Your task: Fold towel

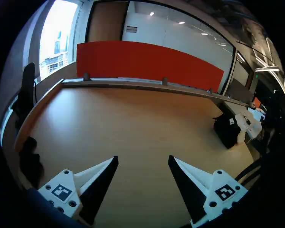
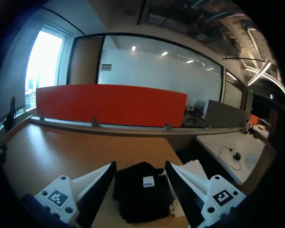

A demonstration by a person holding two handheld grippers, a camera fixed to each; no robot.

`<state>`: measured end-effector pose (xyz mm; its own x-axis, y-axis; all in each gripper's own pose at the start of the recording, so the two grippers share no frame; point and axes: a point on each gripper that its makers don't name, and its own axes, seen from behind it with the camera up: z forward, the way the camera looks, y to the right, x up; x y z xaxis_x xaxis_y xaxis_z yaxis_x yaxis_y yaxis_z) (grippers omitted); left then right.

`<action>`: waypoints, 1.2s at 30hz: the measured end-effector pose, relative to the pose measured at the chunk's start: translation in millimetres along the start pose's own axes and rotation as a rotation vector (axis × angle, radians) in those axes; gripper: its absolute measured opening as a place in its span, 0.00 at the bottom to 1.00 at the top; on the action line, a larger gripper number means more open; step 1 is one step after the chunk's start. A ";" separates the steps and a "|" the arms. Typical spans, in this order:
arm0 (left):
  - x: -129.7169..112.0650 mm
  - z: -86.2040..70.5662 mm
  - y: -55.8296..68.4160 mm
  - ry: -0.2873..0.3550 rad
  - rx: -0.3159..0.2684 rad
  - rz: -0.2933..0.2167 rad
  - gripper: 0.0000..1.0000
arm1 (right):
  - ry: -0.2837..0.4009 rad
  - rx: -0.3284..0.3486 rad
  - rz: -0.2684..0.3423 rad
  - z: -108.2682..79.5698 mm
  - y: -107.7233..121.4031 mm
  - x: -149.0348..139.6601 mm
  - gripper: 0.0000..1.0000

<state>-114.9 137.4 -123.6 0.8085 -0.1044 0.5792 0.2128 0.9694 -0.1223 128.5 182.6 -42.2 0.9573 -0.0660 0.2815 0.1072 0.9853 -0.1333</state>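
A black towel (image 2: 142,192) lies folded in a compact bundle near the right edge of the wooden table (image 2: 66,152), a small white tag on top. My right gripper (image 2: 139,163) is open just above it, one finger on each side of the bundle, neither pressing on it. In the left gripper view the same black towel (image 1: 226,131) sits far off at the table's right edge, beside white items (image 1: 250,125). My left gripper (image 1: 142,157) is open over bare table (image 1: 123,121), nothing between its fingers.
An orange partition (image 1: 142,62) runs along the table's far edge. A black chair (image 1: 26,91) and another dark object (image 1: 28,157) stand off the left edge. A white desk (image 2: 237,152) with a cable lies to the right. White cloth or paper (image 2: 192,167) lies beside the towel.
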 end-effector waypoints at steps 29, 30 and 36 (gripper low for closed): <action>108.3 -23.6 -51.0 0.365 0.100 -0.010 0.98 | 0.150 0.087 0.005 -35.1 -67.8 60.8 1.00; 113.4 -24.6 -53.0 0.380 0.106 -0.007 0.98 | 0.152 0.094 0.007 -36.1 -71.8 62.4 1.00; 139.0 -28.2 -63.9 0.440 0.135 0.010 0.97 | 0.165 0.126 0.005 -41.3 -96.8 69.7 1.00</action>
<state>-0.6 54.7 -57.9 0.9723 -0.1514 0.1781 0.1544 0.9880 -0.0032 196.0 76.1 -48.9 0.9898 -0.0753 0.1206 0.0772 0.9970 -0.0110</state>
